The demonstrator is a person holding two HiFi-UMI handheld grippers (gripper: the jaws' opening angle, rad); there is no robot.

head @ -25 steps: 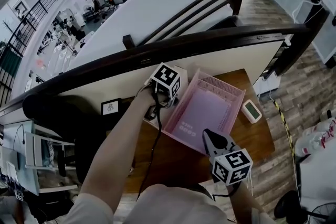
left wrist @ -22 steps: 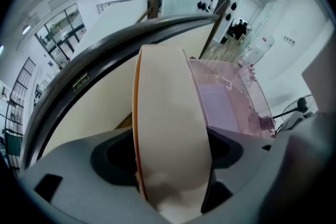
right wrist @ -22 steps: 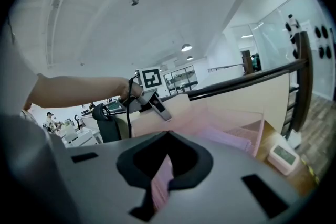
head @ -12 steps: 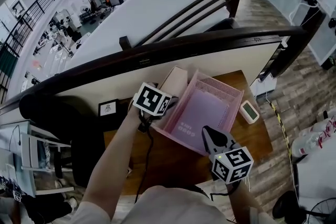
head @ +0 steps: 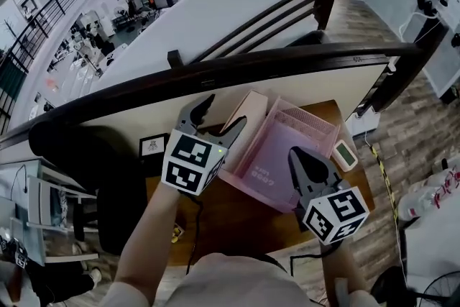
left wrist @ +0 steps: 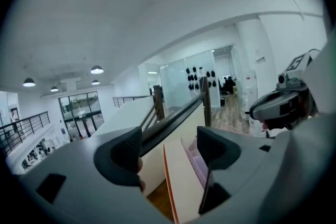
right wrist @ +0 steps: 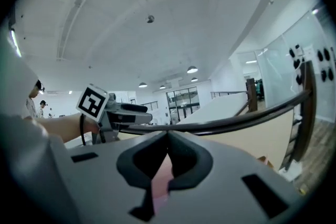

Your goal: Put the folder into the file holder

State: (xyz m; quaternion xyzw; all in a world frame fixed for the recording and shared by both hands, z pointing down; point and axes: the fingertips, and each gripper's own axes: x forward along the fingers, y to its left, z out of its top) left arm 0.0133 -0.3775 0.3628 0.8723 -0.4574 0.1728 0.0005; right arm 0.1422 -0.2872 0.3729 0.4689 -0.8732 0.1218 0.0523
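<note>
**A:** Where is the folder?

**B:** The pink folder point(head: 279, 153) lies flat inside the pink file holder point(head: 321, 124) on the bench point(head: 237, 216), with its printed end toward you. Its long side runs away from you and slants to the right, in line with the holder. As I read it, it is in place.

**A:** Which tongs are nearer?

**B:** Your right tongs point(head: 300, 153). They hang over the holder's near edge and point roughly along the folder's length. They are clenched. Pink shows in the gap below where they meet, and I cannot tell whether they nip anything.

**A:** And the other pair?

**B:** Your left tongs point(head: 226, 110) are released, gaping wide with nothing gripped. They sit off to the folder's left. A beige board point(head: 248, 103) stands on edge just beside the holder's left wall, between those tongs and the folder.

**A:** So if it needs squaring up?

**B:** I would use your right tongs and nudge along the long side. Your left would have to cross the board first.
</note>
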